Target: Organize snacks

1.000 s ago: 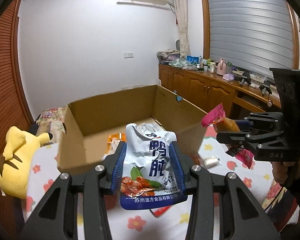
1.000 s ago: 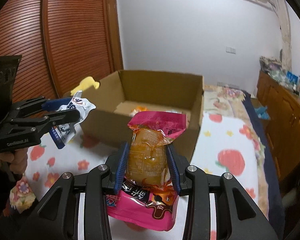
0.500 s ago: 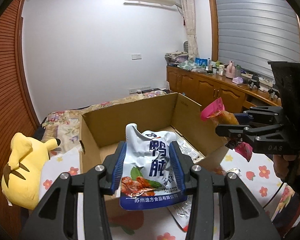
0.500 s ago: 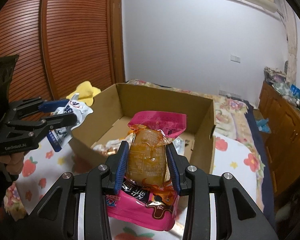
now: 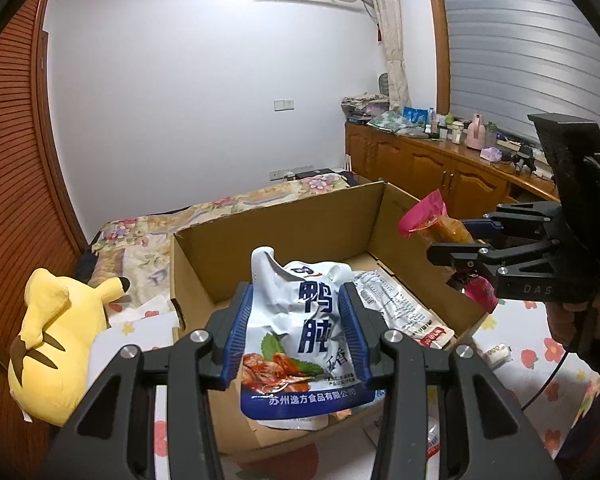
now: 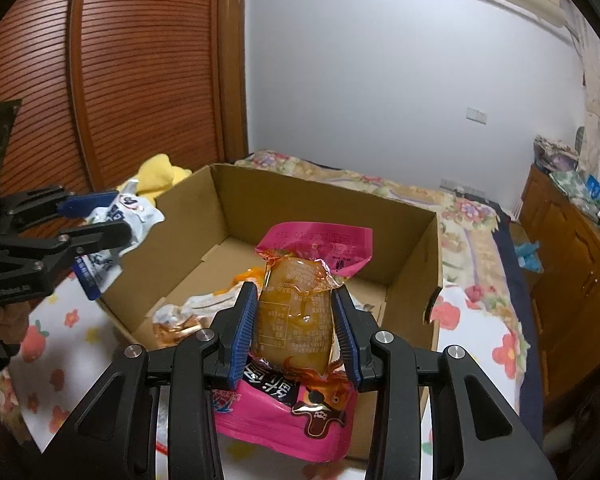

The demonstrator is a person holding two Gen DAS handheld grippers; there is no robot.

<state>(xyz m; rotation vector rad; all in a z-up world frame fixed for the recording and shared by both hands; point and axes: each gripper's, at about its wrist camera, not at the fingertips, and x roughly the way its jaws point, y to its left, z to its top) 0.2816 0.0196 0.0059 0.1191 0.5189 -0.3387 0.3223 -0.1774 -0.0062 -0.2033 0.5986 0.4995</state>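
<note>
Pink pouch (image 6: 300,312), blue-white pouch (image 5: 300,336)

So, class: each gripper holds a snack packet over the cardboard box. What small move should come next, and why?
Probably open the left gripper and drop the white and blue packet: it hangs over the open cardboard box, where other packets lie. The right gripper can then release its pink packet.

Glossy crinkled plastic snack pouch (image 5: 300,332), matt corrugated cardboard box (image 5: 276,232), plush cloth toy (image 5: 56,344).

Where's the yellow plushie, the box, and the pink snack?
yellow plushie (image 5: 56,344), left wrist view, its body.
cardboard box (image 6: 324,216), right wrist view, inner back wall.
pink snack packet (image 6: 296,316), right wrist view, clear middle window.
</note>
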